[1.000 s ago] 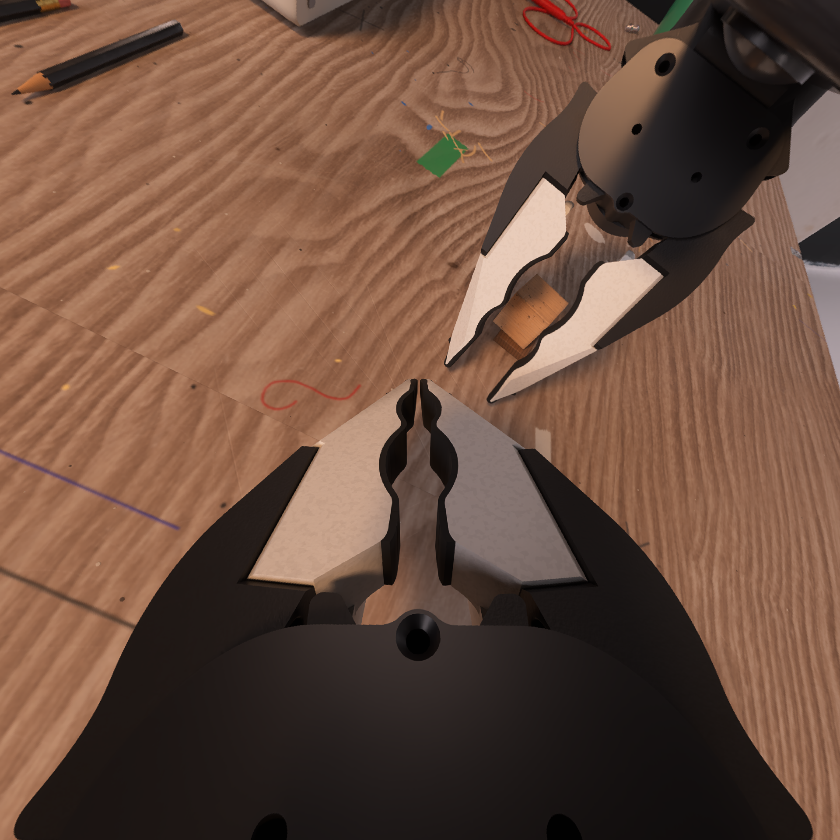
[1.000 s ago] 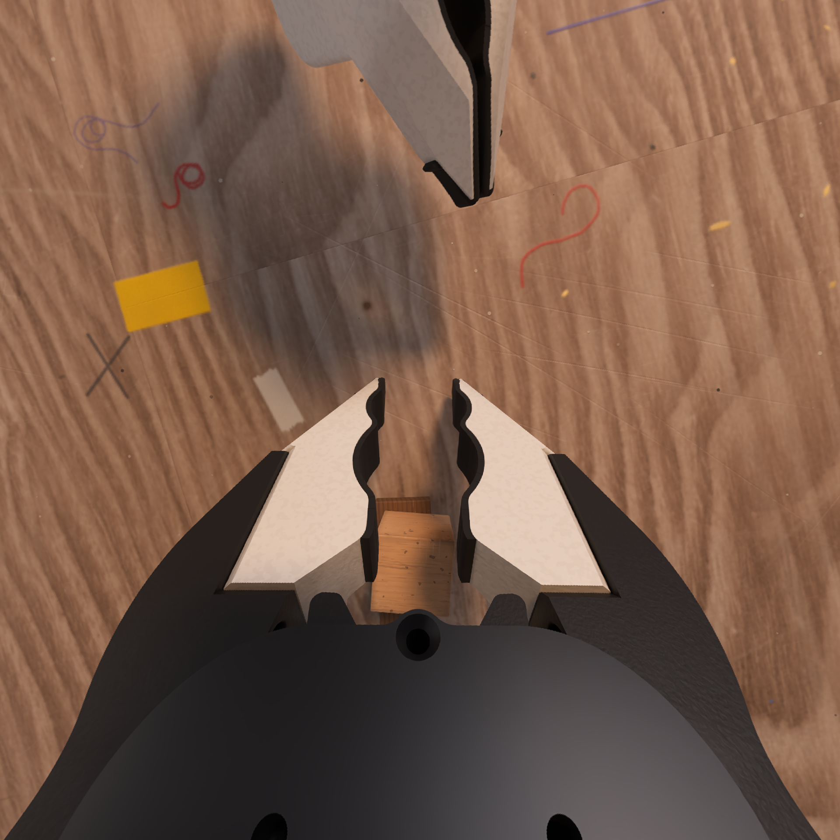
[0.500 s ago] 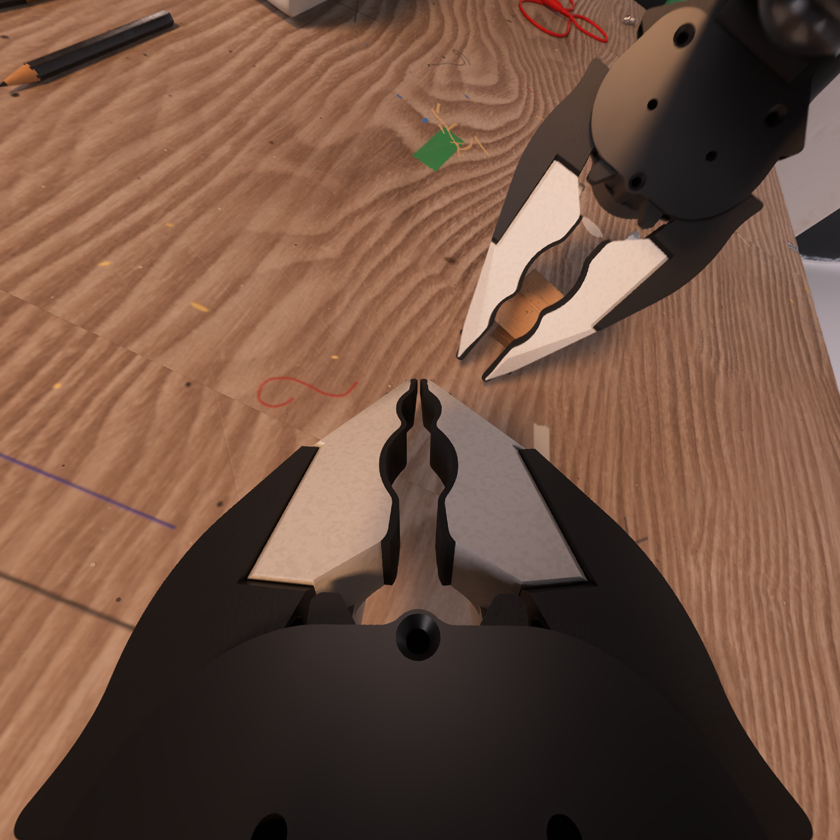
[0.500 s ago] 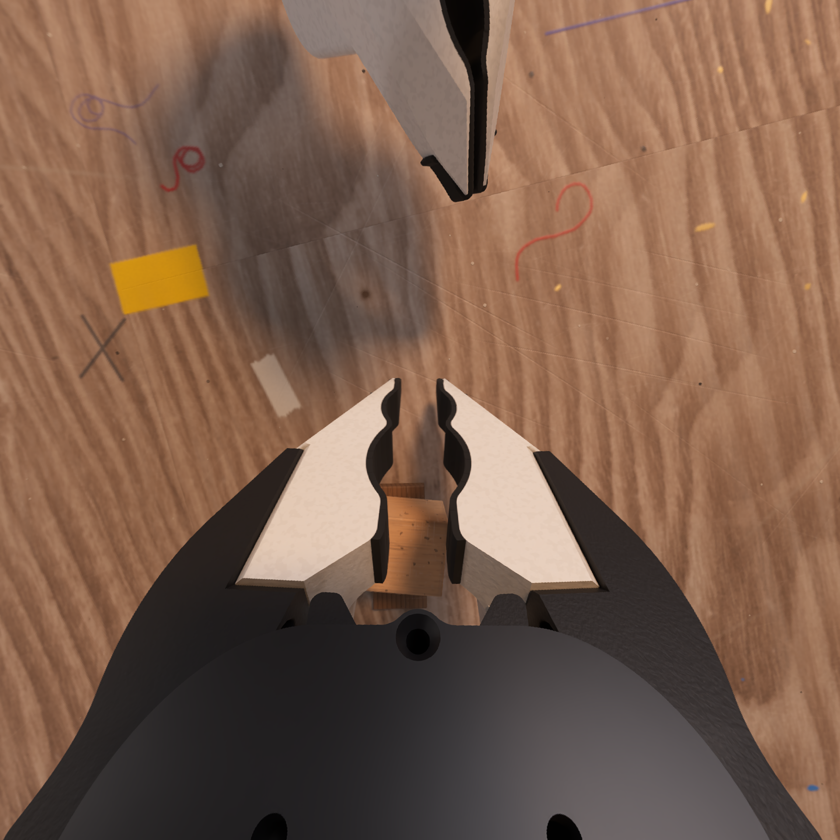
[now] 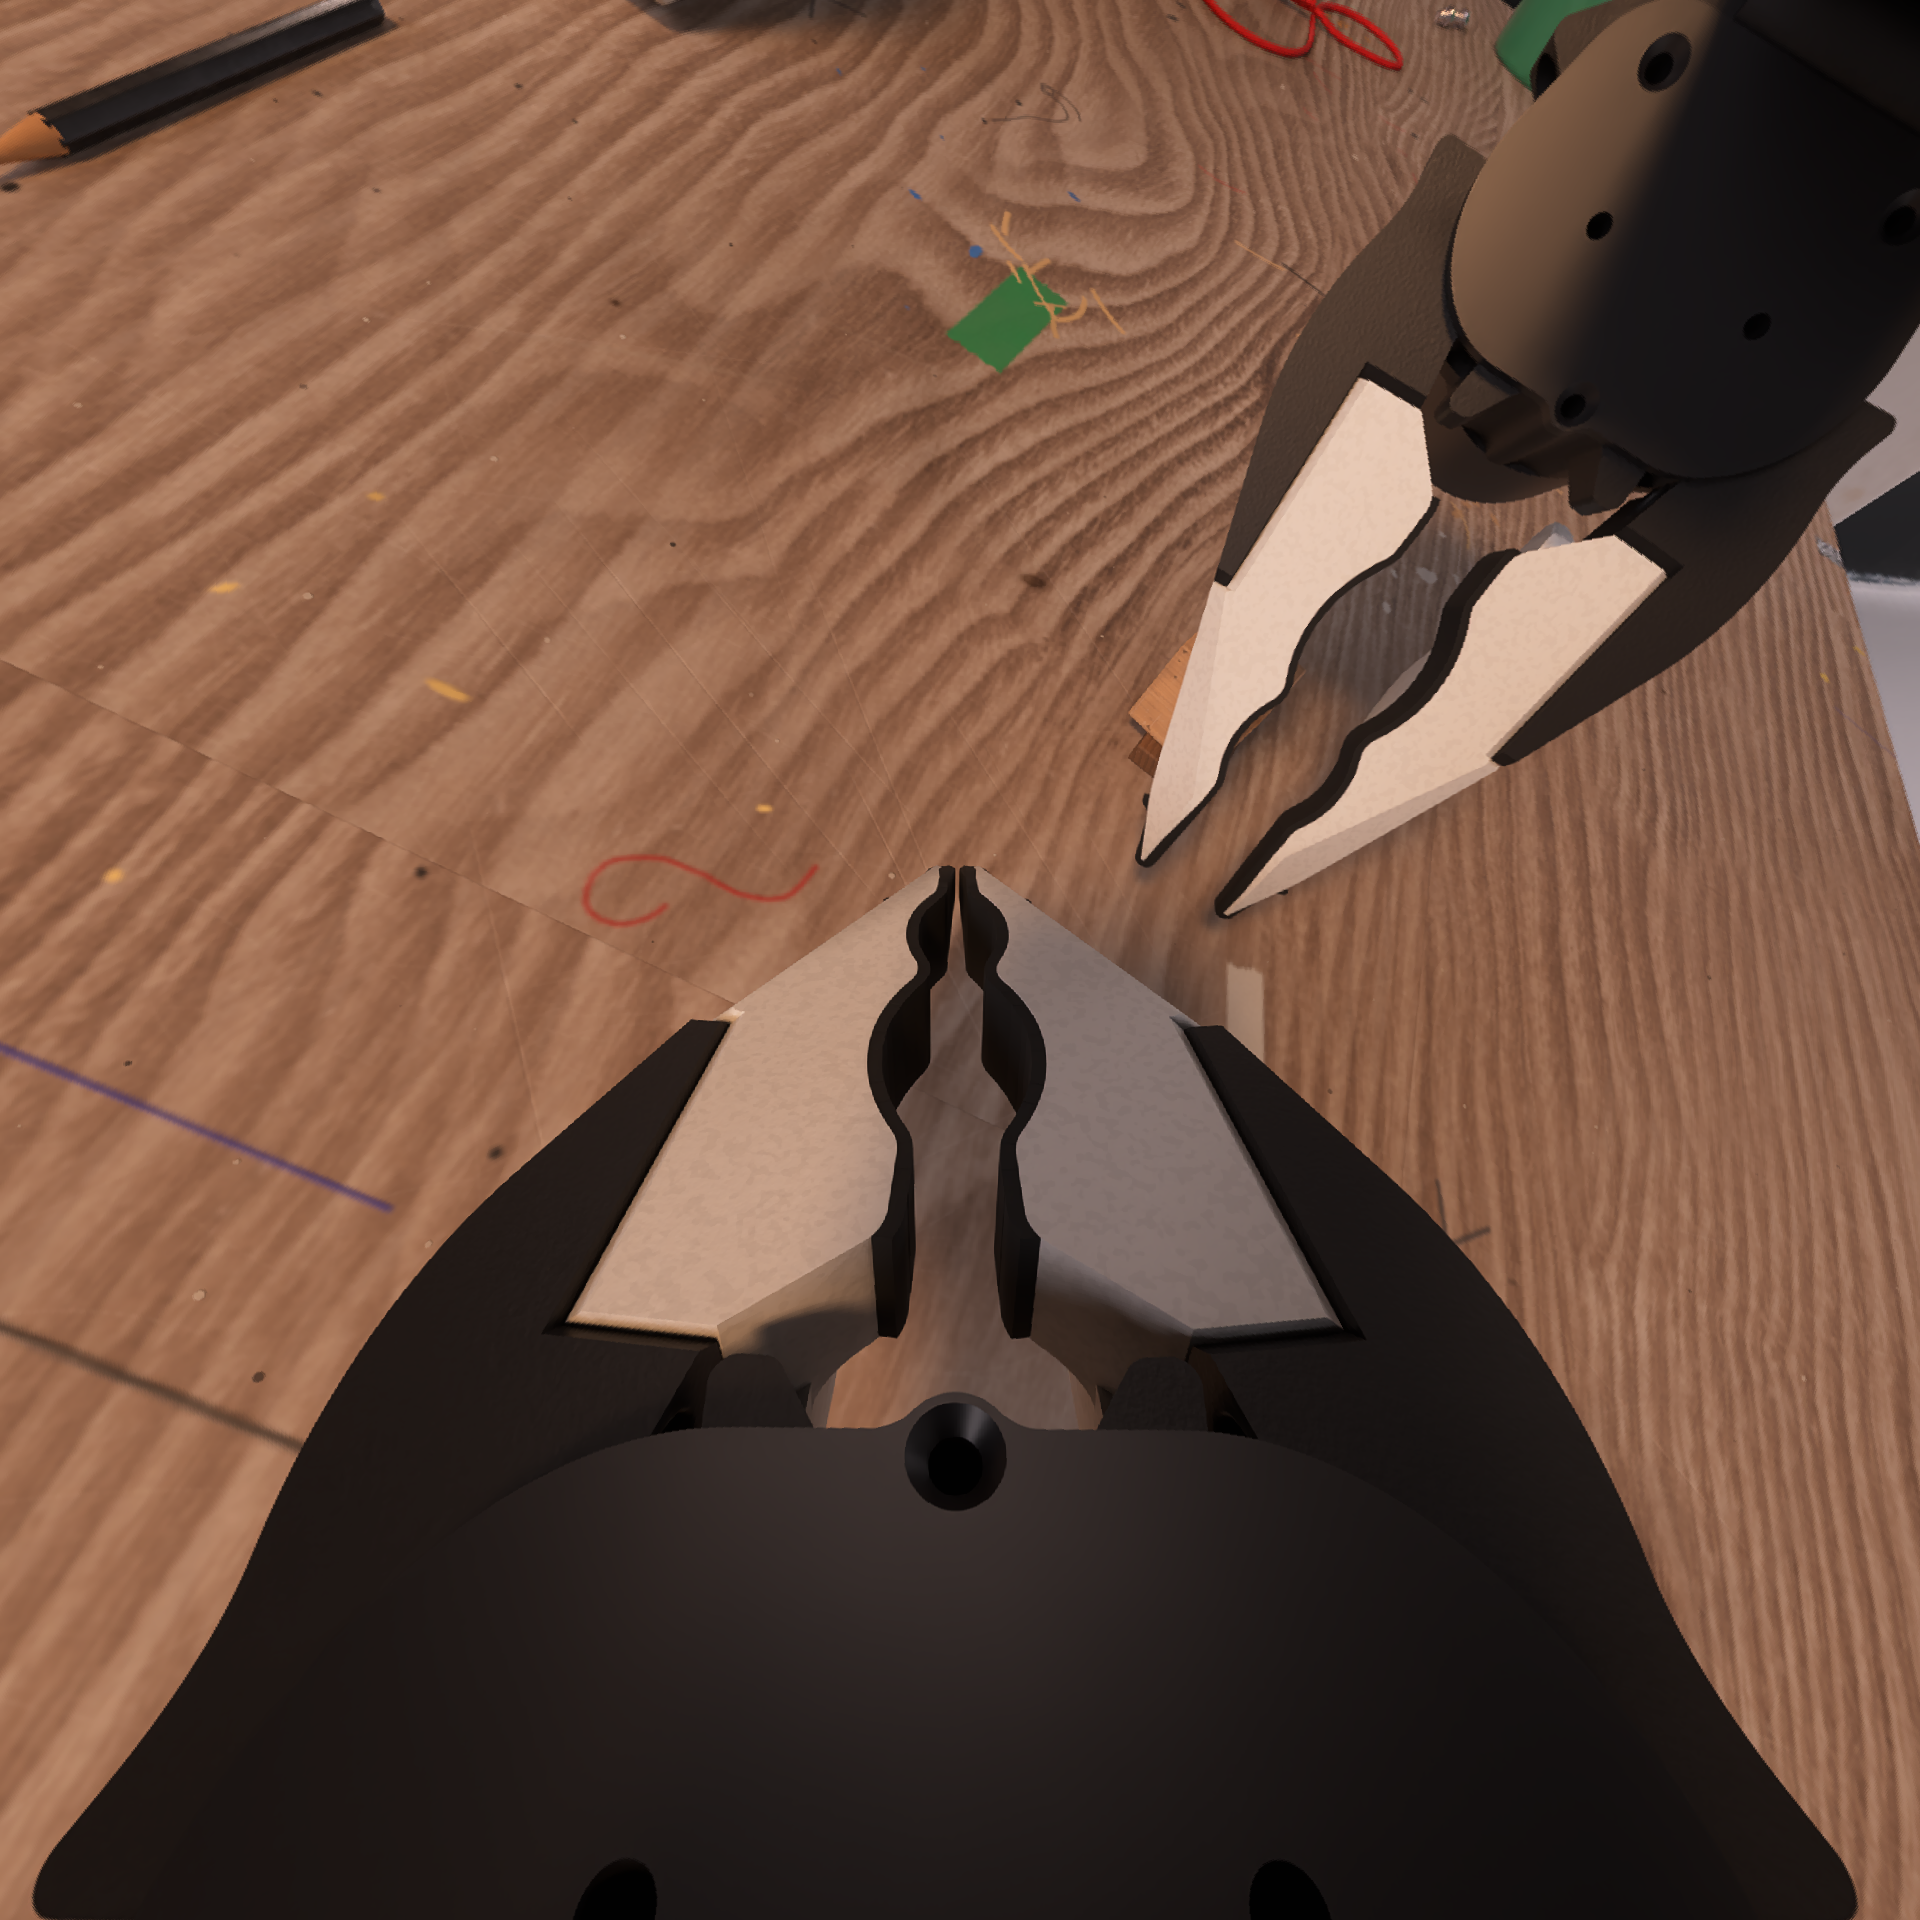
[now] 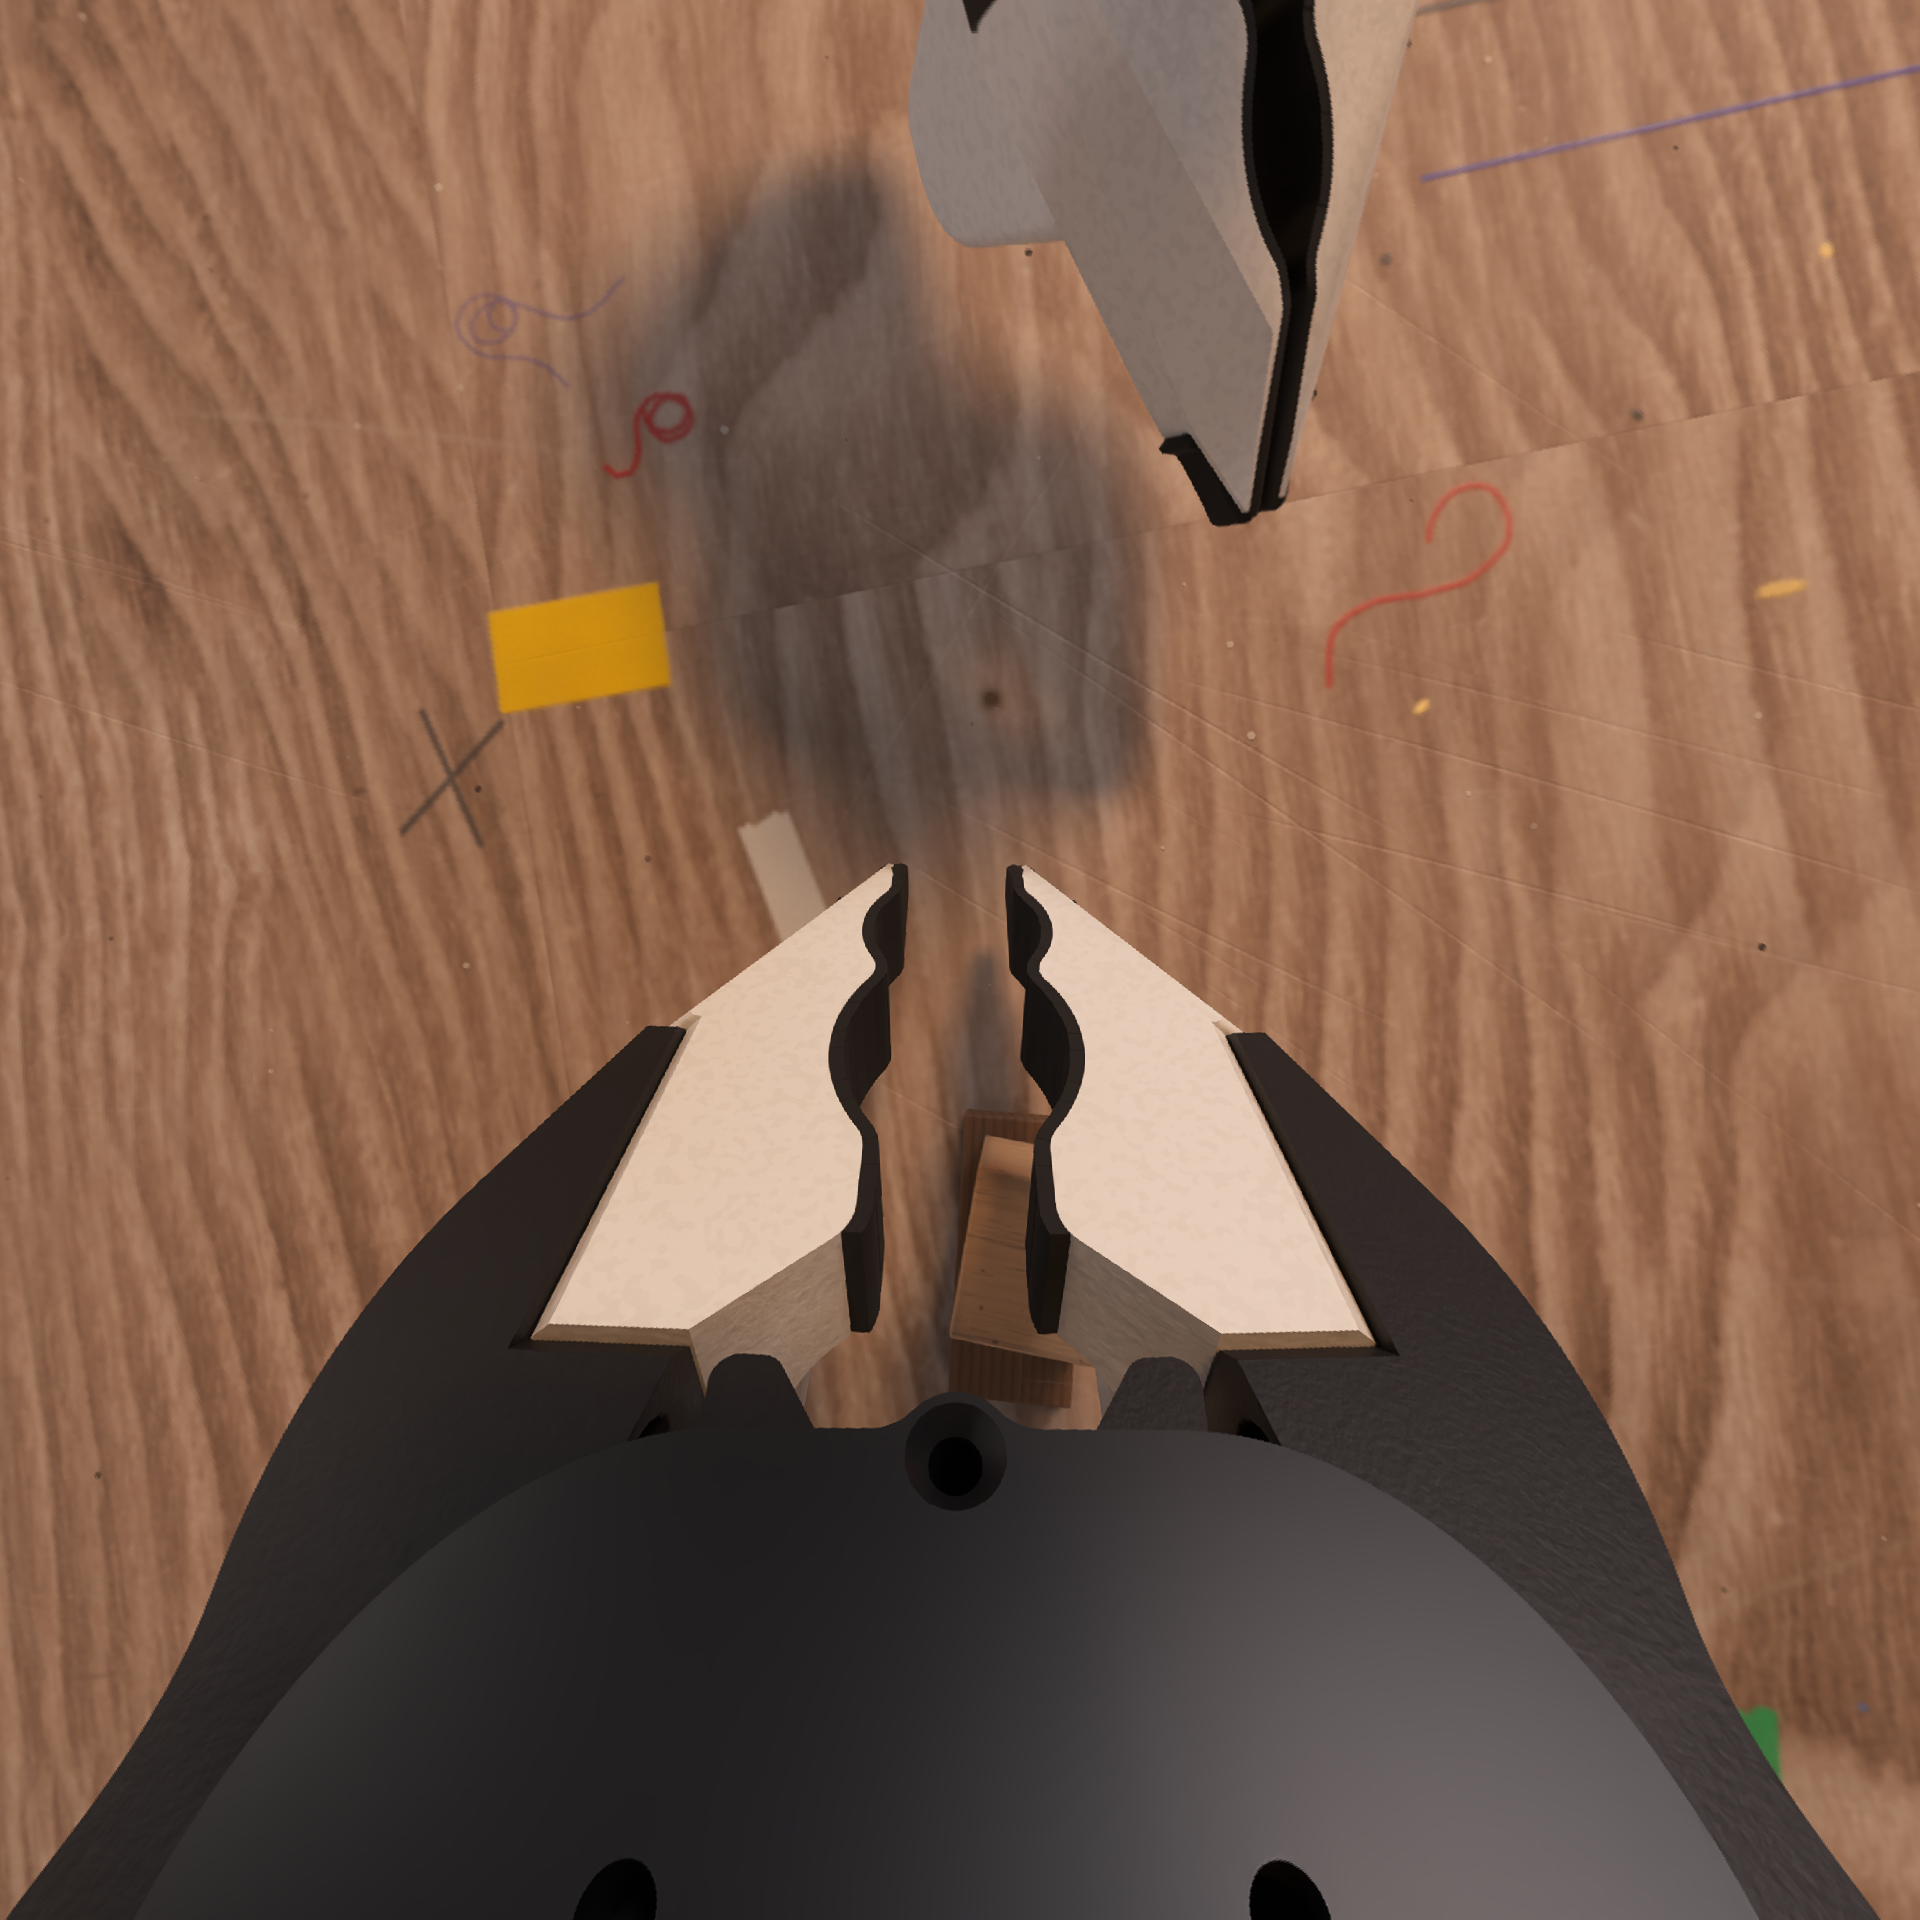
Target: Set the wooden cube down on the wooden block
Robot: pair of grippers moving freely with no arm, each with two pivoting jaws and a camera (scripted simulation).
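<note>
My right hand-held gripper [image 6: 956,878] hangs above the table [image 6: 1558,1039] with its two pale fingers spread apart, a clear strip of wood grain showing between the tips; nothing is pinched between them. Below it, partly hidden behind the right-side finger, sits the wooden cube [image 6: 992,1236], light-coloured, resting on top of the darker wooden block [image 6: 1013,1377], whose edge shows beneath it nearer the gripper's body. From my left wrist view only a corner of that stack [image 5: 1164,707] peeks out beside the right hand-held gripper's [image 5: 1184,883] near finger, so I cannot tell there how squarely the cube sits.

My left hand-held gripper [image 5: 954,873] is pressed together, tips almost touching and holding nothing, hovering over bare table near a curl of red thread [image 5: 686,888]. Farther off lie a green paper scrap [image 5: 1003,322] and a black pencil [image 5: 197,78]; in the right wrist view a yellow rectangle [image 6: 579,646] sits beside a pencilled cross [image 6: 452,777]
</note>
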